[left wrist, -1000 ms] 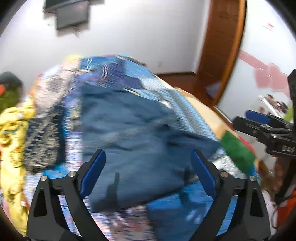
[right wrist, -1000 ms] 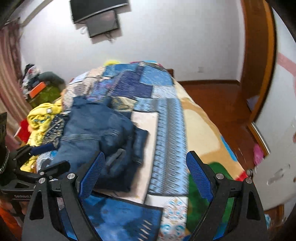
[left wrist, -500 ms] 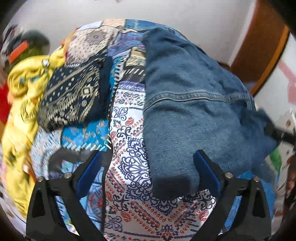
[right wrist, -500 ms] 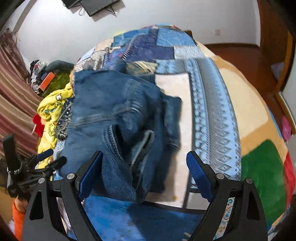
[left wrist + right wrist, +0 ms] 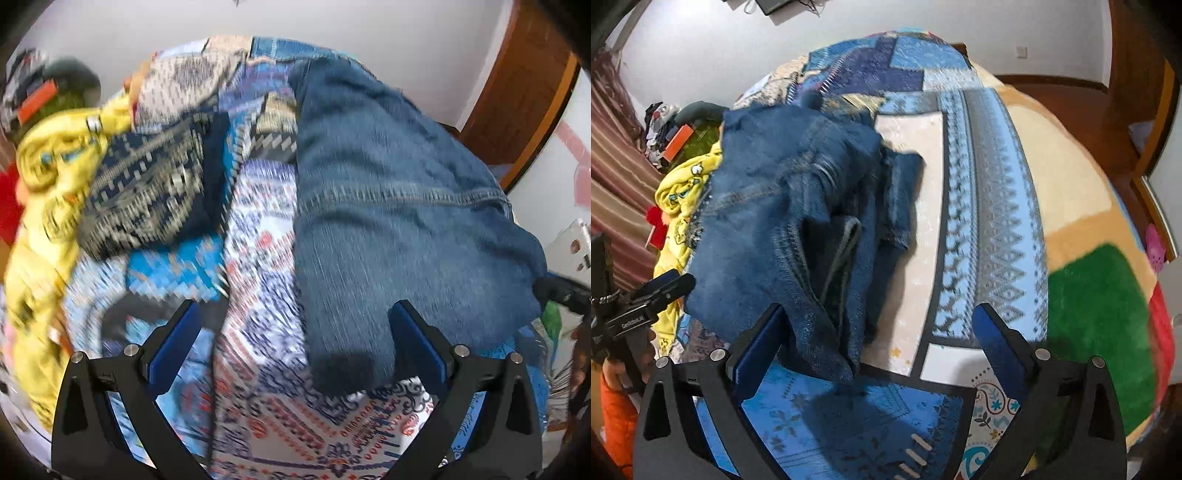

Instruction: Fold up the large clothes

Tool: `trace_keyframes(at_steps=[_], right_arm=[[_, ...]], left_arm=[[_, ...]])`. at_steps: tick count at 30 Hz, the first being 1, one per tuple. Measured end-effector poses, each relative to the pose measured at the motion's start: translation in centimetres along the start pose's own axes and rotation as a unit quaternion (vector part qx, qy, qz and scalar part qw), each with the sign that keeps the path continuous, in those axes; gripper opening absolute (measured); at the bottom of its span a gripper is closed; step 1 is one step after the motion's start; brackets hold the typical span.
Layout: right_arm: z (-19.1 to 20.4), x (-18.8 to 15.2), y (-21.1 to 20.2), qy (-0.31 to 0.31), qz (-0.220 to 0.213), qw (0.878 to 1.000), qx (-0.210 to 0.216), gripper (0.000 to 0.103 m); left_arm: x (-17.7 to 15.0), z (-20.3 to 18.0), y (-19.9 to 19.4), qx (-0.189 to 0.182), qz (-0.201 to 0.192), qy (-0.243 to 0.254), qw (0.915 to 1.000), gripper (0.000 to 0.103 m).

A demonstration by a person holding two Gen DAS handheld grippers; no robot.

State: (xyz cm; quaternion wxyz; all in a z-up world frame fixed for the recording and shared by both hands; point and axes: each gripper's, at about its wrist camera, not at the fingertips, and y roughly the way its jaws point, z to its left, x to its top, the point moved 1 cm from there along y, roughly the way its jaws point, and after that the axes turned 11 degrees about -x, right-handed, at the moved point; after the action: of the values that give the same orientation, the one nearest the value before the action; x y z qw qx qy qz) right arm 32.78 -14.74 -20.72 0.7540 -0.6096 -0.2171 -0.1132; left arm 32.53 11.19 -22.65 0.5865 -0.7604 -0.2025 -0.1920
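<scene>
Lower left hand-held gripper (image 5: 295, 332) (agape, empty)

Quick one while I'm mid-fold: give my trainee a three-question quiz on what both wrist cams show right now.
1. True or false: the left gripper is clamped on the denim garment.
2. Multiple choice: what lies just beside the yellow garment, between it and the denim garment? A) a dark patterned folded cloth B) a white towel C) a red pillow
3. Fill in: in the right wrist view, the right gripper is ____, and the denim garment's bunched near end lies against its left-hand finger.

Key: 1 false, both fingers stand apart with nothing gripped; 2 A; 3 open.
</scene>
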Motion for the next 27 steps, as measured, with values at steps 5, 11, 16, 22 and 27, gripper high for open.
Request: trace_keyframes(at_steps=[5,11,16,22,27], right_arm=[[0.8,2.4,-1.2,-0.011,-0.035,0.999,0.023,0.100],[1.2,5.2,1.8,0.000,-0.001,0.998,0.066,0.100],[0.5,5.9,7.5,0.015,0.078,0.993,0.085,0.100],[0.1,6.6,11.6,0.018,0.131,0.981,0.142,0.100],[0.5,7.2,13.5,0.016,0.141,0.973,0.180,0.103]], left_arm=[[2.8,0.0,-1.1,0.010,-0.020,0.038,0.9990,0.103],[6.0,1.7,0.6,-0.043,-0.008,0.011,0.9990,0.103],[6.9,3.3,4.6,-0.126,0.056,-0.037,0.9898,0.103],[6.9,4.4,9.1,-0.200,0.105,-0.080,0.9709,0.103],[7.2,4.4,11.0,-0.238,0.113,-0.096,0.9597,0.103]])
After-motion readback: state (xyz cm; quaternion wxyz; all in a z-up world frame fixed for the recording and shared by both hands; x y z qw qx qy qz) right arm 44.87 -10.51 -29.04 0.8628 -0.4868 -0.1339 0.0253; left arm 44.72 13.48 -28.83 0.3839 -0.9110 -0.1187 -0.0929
